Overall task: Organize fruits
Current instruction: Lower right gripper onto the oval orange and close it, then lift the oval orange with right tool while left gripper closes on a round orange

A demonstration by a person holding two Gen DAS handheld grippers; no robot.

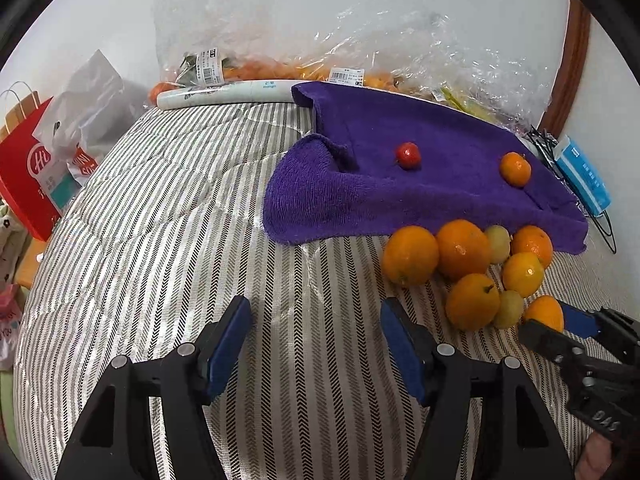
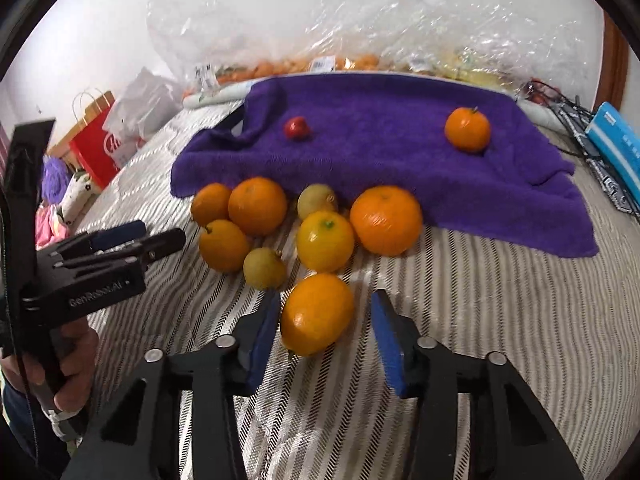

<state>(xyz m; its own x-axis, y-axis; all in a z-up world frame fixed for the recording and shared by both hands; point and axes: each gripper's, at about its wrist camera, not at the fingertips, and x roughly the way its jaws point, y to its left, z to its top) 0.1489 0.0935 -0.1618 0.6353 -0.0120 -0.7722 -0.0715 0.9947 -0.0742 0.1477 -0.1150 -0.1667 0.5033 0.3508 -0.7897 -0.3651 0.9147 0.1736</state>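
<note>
A pile of oranges (image 2: 386, 220) and yellow-green fruits (image 2: 264, 268) lies on the striped bed cover in front of a purple towel (image 2: 400, 160). On the towel sit a small red fruit (image 2: 297, 128) and a small orange (image 2: 467, 129). My right gripper (image 2: 324, 332) is open, its blue pads on either side of the nearest orange (image 2: 316, 314) without clamping it. My left gripper (image 1: 316, 340) is open and empty over bare cover, left of the pile (image 1: 460, 264). The towel (image 1: 420, 184), red fruit (image 1: 408, 155) and small orange (image 1: 515, 169) show in the left wrist view too.
Clear plastic bags with more fruit (image 1: 280, 68) lie behind the towel by the wall. A white roll (image 1: 224, 94) lies at the towel's back left. A red paper bag (image 1: 28, 184) stands at the left. A blue box (image 2: 616, 148) and black wires are at the right edge.
</note>
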